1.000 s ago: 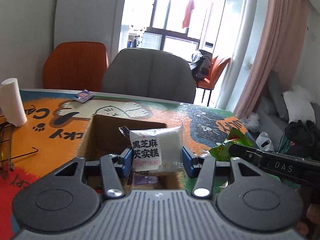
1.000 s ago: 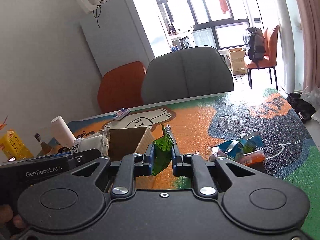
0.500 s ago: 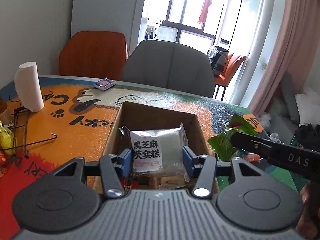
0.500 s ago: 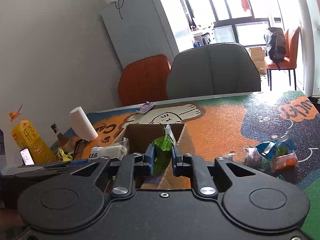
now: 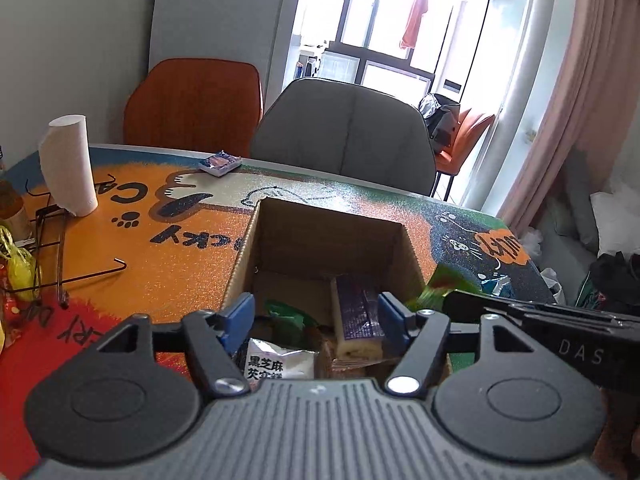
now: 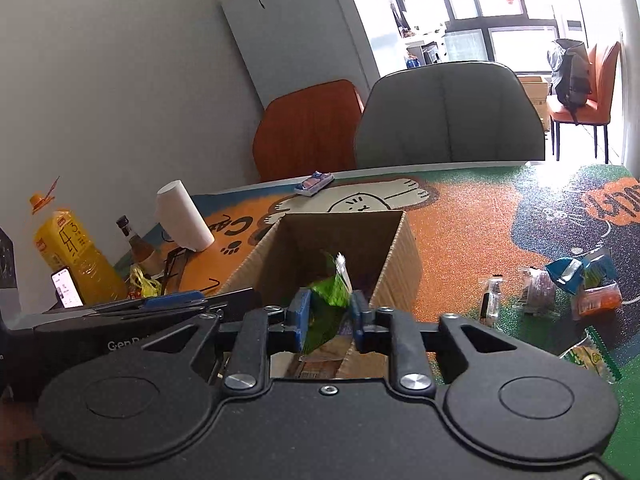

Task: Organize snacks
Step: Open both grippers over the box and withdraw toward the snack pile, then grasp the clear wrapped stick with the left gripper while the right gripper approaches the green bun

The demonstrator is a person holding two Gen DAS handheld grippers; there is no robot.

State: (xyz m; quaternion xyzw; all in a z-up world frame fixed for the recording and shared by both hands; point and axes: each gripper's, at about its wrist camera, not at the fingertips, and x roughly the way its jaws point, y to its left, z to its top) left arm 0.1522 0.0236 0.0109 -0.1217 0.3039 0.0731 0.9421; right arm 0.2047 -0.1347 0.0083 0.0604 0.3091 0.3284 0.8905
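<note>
An open cardboard box (image 5: 332, 224) (image 6: 404, 248) stands on the table and holds several snacks. My left gripper (image 5: 316, 320) is open above the box's near edge. The white sesame cake packet (image 5: 276, 364) lies in the box just below it, next to a purple-wrapped cake roll (image 5: 356, 320) and a green packet (image 5: 288, 316). My right gripper (image 6: 328, 318) is shut on a green snack packet (image 6: 326, 306) over the box's near end. That packet also shows blurred in the left wrist view (image 5: 436, 286).
Several loose snacks (image 6: 576, 280) lie on the table right of the box. A paper roll (image 5: 70, 164), a wire rack (image 5: 52, 240), an oil bottle (image 6: 76, 256) and a phone (image 6: 66, 288) stand left. A small blue packet (image 5: 220, 162) lies at the far edge, by two chairs.
My left gripper opened and dropped the white sesame cake packet into the box. My right gripper moved left over the box with the green packet in it.
</note>
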